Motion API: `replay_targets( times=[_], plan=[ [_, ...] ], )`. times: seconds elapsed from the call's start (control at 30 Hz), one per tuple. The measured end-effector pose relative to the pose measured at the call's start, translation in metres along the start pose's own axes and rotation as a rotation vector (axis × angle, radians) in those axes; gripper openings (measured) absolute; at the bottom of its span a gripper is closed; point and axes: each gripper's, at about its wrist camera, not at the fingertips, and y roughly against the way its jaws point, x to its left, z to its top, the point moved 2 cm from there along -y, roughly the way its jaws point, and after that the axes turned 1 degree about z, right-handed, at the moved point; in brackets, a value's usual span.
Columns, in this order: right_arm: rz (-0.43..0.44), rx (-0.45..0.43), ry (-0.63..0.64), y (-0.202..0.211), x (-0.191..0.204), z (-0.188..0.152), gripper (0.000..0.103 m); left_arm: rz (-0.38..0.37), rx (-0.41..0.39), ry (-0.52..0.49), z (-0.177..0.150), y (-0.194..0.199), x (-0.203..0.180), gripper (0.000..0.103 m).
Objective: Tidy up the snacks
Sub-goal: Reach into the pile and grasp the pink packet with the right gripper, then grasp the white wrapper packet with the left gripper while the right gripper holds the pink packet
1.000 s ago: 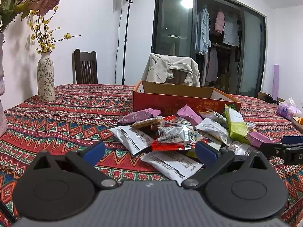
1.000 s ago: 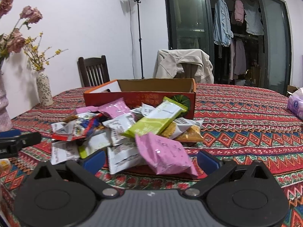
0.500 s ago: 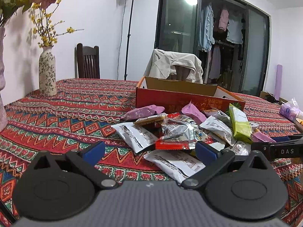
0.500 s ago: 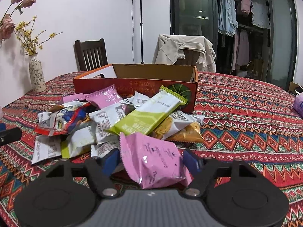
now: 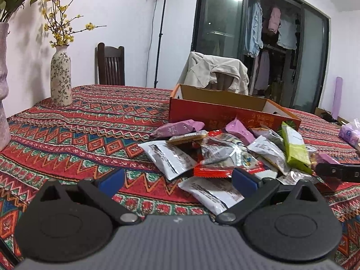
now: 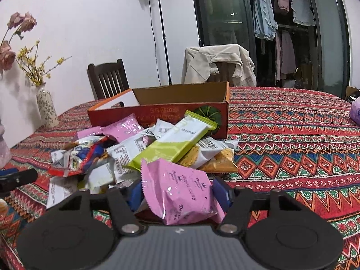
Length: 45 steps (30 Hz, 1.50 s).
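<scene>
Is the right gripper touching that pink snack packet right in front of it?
Touching. In the right wrist view the jaws of the right gripper, which have just been closing, press both sides of the pink snack packet, with no gap showing at either blue pad.

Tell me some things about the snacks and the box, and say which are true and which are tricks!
1. The right hand-held gripper has a pink snack packet between its fingers. True; its jaws have just been closing.
2. The left hand-held gripper holds a packet. False; it is open, holding nothing.
3. The long green packet lies inside the orange box. False; it lies on the pile in front.
4. A flowered vase stands on the tablecloth. True.
</scene>
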Motion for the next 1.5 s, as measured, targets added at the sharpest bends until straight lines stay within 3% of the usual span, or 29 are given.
replay_targets(
  times=[0.13,0.17,0.37,0.57,0.93,0.97,1.07,1.17,1.2,1.5],
  plan=[
    [0.008,-0.020,-0.004,0.004,-0.001,0.001,0.054,0.036,0.024,-0.007,0.010,-0.010,0.005,0.103],
    [0.010,-0.022,-0.004,0.004,-0.001,0.002,0.044,0.045,0.035,-0.012,0.012,-0.013,0.006,0.103],
    [0.015,-0.039,-0.006,0.008,-0.004,0.004,0.041,0.074,0.089,-0.039,0.027,-0.037,0.011,0.103],
    [0.016,-0.046,-0.010,0.009,-0.007,0.005,0.040,0.152,0.138,-0.037,0.043,-0.067,0.015,0.103],
    [0.011,-0.044,-0.025,0.006,-0.011,0.007,0.040,0.225,0.266,-0.020,0.047,-0.122,0.006,0.103],
    [0.010,-0.044,-0.024,0.005,-0.011,0.008,0.040,0.228,0.273,-0.015,0.047,-0.124,0.006,0.099],
    [0.014,-0.043,-0.023,0.004,-0.011,0.008,0.040,0.195,0.300,0.011,0.044,-0.126,0.010,0.071],
    [0.015,-0.041,-0.023,0.003,-0.013,0.008,0.040,0.189,0.283,0.014,0.041,-0.119,0.016,0.061],
    [0.016,-0.041,-0.024,0.002,-0.013,0.008,0.040,0.181,0.277,0.021,0.041,-0.115,0.019,0.052],
    [0.024,-0.057,-0.027,0.008,-0.010,0.009,0.039,0.173,0.202,0.057,0.040,-0.074,0.048,0.047]
  ],
)
